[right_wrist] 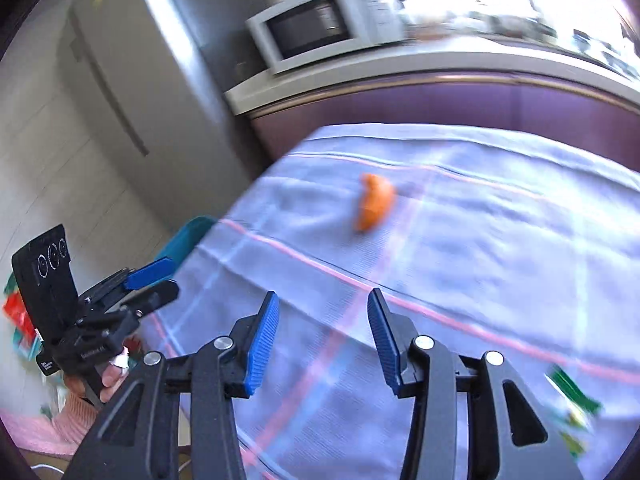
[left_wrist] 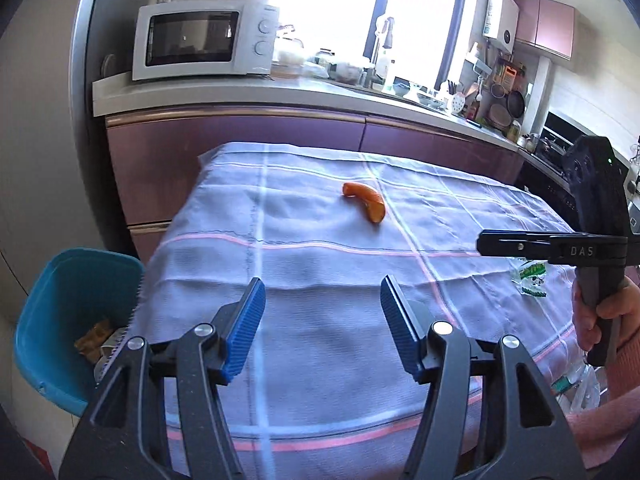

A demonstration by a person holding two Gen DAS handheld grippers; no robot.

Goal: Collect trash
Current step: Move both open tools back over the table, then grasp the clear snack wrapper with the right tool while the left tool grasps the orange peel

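Note:
An orange peel (left_wrist: 365, 201) lies on the cloth-covered table (left_wrist: 320, 280), toward the far side; it also shows blurred in the right wrist view (right_wrist: 374, 201). A clear wrapper with green print (left_wrist: 530, 278) lies at the table's right edge, also in the right wrist view (right_wrist: 574, 404). My left gripper (left_wrist: 322, 328) is open and empty above the table's near part. My right gripper (right_wrist: 322, 338) is open and empty, over the table; its body shows from the side in the left wrist view (left_wrist: 552, 246). A teal bin (left_wrist: 68, 320) holding some trash stands left of the table.
A purple kitchen counter (left_wrist: 320, 96) with a microwave (left_wrist: 204, 36), sink and dishes runs behind the table. A stove (left_wrist: 560, 152) is at the right. A grey fridge (right_wrist: 132, 80) stands at the left. More plastic wrappers (left_wrist: 576, 388) lie at the near right.

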